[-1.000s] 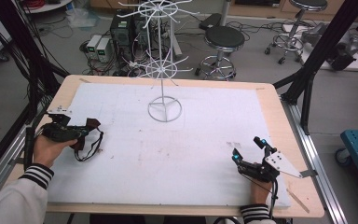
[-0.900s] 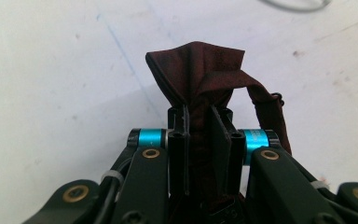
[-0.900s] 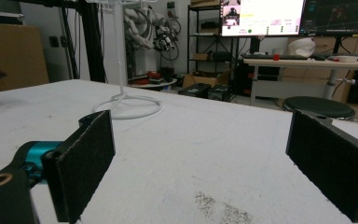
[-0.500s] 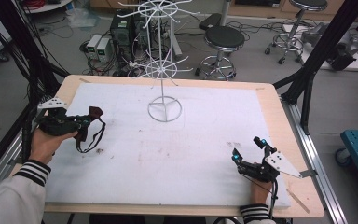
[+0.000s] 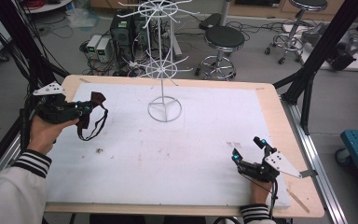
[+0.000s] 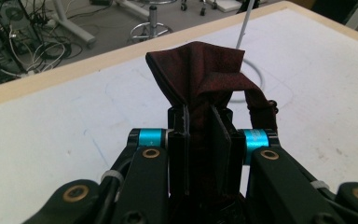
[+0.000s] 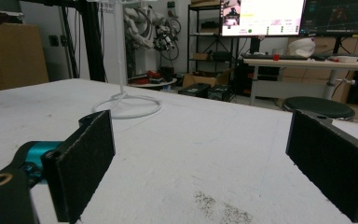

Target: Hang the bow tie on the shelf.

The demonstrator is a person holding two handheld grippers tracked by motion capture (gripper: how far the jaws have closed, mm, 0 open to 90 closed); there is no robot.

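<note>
High view puts the left gripper (image 5: pixel 77 111) at the left edge of the frame, its jaws clamped on a dark maroon fabric bow tie with a thin black neck strap (image 5: pixel 93 103); compared with a second ago, that gripper has risen off the white padded table cover (image 5: pixel 205 154) and drifted toward the upper middle of the frame, so the bow tie now hangs clear, its strap loop dangling below; left gripper view confirms the pinch, the maroon cloth bunched between the two black pads and fanning out above them; the white wire display stand with radiating hooks and a ring base (image 5: pixel 164 108) sits at the upper centre of the frame, well apart from the tie; the right gripper (image 5: pixel 246 148) has kept its place at the lower right, resting on the cover with jaws wide apart and nothing between them; judging by the lift, the pick-up is done and the carry toward the stand's hooks seems to be starting.
</note>
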